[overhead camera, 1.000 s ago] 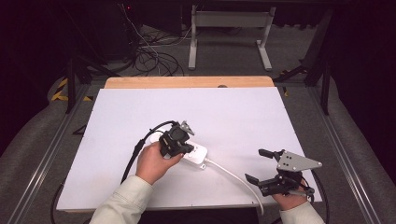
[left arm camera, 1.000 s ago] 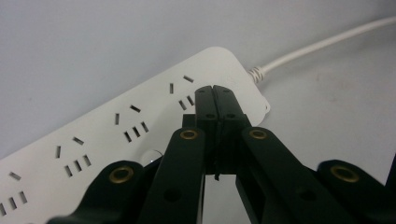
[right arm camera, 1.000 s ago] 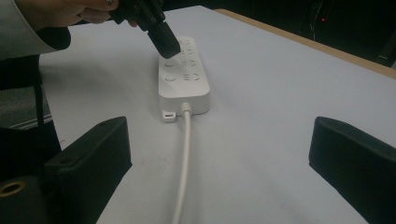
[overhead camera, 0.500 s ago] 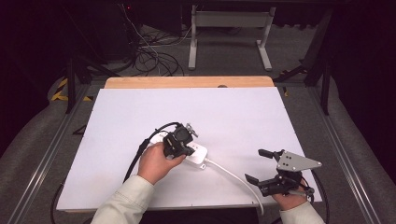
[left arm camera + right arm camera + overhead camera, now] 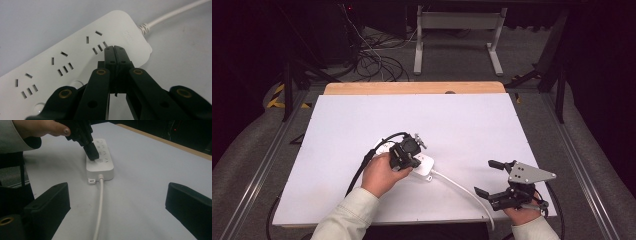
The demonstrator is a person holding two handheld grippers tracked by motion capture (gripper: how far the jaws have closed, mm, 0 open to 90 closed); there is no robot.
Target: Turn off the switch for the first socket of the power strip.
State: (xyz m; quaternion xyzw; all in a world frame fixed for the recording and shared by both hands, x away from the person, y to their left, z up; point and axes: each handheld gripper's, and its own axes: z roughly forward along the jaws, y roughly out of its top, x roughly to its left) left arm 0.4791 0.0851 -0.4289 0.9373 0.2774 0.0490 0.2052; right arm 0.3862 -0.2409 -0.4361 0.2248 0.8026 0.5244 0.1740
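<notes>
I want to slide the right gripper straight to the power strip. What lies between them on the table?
Only the strip's own white cord runs across bare white tabletop from the power strip toward the open right gripper, as the right gripper view shows.

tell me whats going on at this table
A person is working a white power strip on a white table with a hand-held gripper in each hand. The left hand-held gripper has its jaws shut together, tips down on the strip's top face near the cord end, by its row of round buttons. The right hand-held gripper sits open and apart near the table's front edge, beside the strip's white cord.
</notes>
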